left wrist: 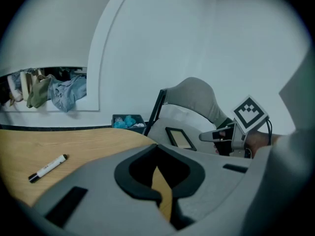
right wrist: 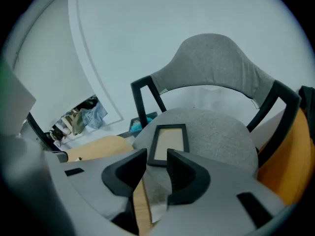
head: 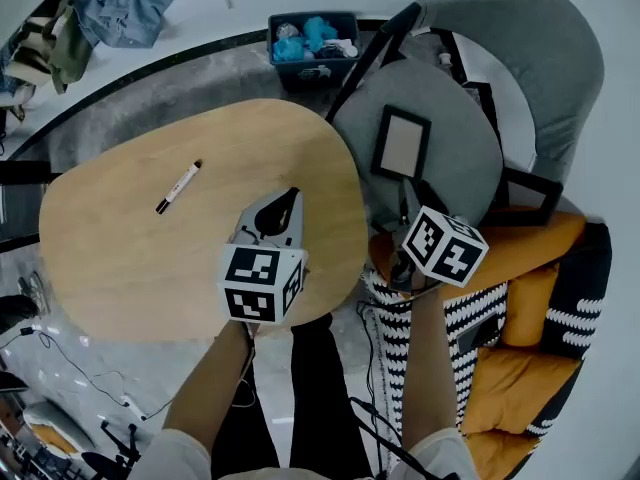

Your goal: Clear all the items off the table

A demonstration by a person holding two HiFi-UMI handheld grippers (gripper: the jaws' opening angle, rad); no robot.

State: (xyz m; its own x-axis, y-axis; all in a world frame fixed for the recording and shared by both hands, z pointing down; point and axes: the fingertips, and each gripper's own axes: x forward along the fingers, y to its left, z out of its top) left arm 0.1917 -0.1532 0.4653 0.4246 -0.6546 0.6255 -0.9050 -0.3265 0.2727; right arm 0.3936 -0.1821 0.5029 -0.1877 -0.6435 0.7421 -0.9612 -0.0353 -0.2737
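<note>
Farthest left, a heap of clothes (head: 120,8) lies on the floor beyond the grey rug (head: 150,108). Nearer, the oval wooden tabletop (head: 120,258) carries one thing, a white marker (head: 178,187) with a black cap, lying at a slant near the middle, well apart from both tools.

Next comes the left tool (head: 288,206), held over the tabletop's right part and pointing down and forward. Its dark pads meet at the tips and leave only a loop-shaped hollow behind them. Nothing sits in that hollow; a sliver of wood shows through it.

Behind the tabletop's far edge a dark blue bin (head: 315,71) stands on the rug, with crumpled blue and white things inside.

Right of the tabletop stands a grey chair (head: 530,48) with black legs. A black picture frame (head: 401,143) lies flat on its seat. The right tool (right wrist: 156,156) is off the tabletop's right edge and aimed at that seat. Its pads stand clearly apart and grip nothing. In the right gripper view the frame's near edge sits just beyond the pad tips, untouched.

Further right, a second black frame (head: 528,196) rests at the seat's edge, beside orange cushions (head: 520,368) and black-and-white striped fabric (head: 480,318).
</note>
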